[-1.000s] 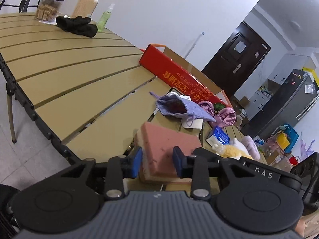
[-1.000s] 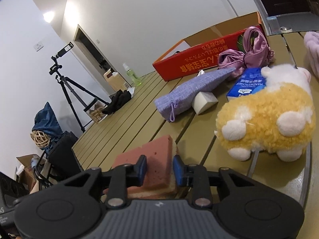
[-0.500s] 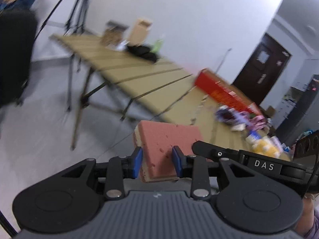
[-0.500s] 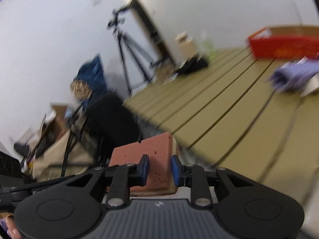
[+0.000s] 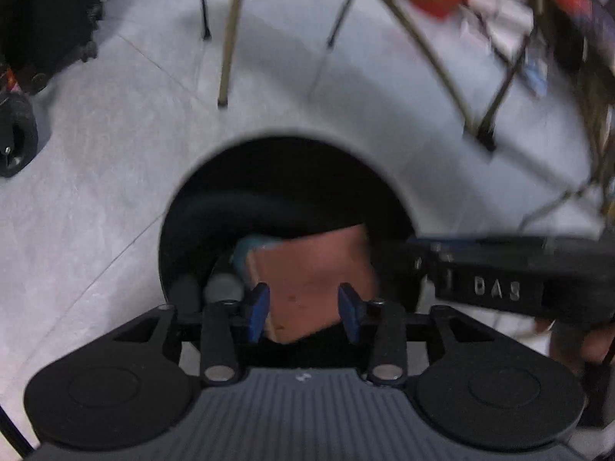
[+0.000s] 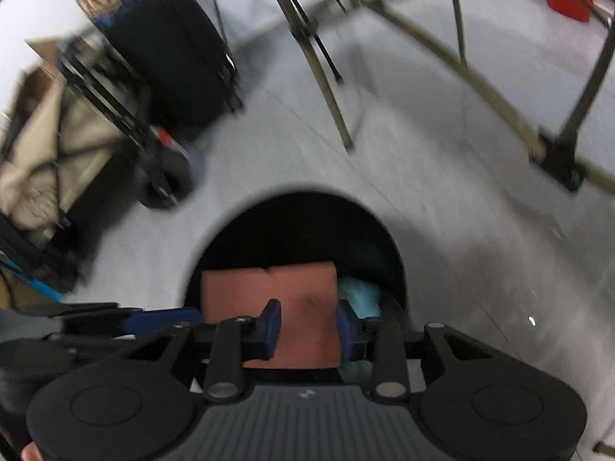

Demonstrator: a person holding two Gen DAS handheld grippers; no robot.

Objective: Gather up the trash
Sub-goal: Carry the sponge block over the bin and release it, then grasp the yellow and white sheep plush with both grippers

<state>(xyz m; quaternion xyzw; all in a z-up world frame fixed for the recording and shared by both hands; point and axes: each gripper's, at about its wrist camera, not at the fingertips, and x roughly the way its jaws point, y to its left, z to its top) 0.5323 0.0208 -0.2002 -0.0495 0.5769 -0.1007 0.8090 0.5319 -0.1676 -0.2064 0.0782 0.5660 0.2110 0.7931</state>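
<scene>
Now we hold the pink sponge [image 5: 315, 269] over the black bin [image 5: 180, 207]; both the left gripper [image 5: 303, 311] and right gripper [image 6: 307, 326] have just been opening around it, so the drop is nearly done.

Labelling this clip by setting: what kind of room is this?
Probably a lived-in home or workroom used for recording. Pale tiled floor, a folding table's metal legs overhead, a black round bin below, and a loaded cart against the wall.

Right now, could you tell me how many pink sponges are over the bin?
1. The pink sponge hangs over the black bin, between the left gripper and right gripper; more could be hidden inside.
</scene>
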